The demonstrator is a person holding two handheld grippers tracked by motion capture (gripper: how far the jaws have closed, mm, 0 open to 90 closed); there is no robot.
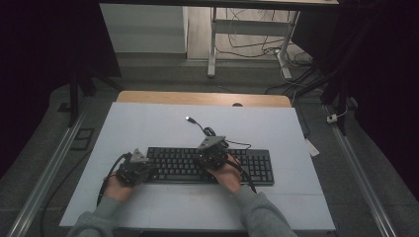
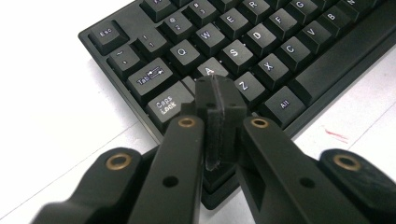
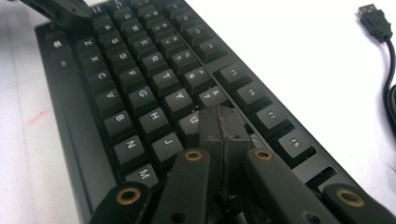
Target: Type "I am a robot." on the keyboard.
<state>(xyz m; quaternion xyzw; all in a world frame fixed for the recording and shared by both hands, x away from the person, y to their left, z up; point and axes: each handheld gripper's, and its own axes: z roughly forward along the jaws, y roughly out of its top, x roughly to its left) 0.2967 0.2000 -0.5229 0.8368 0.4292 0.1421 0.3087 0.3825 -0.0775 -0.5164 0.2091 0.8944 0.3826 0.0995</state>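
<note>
Currently both claws are sitting closed over the keyboard on the tabletop: left claw tipping near A, right claw near U.

1. A black full-size computer keyboard lies on the near half of a white rectangular table top, long side across.
2. The keyboard's thin black cable runs from behind it to a metal USB plug farther back.
3. The black left gripper sits over the keyboard's left end, tips by the A key.
4. The black right gripper stands over the middle, near the U key.
</note>
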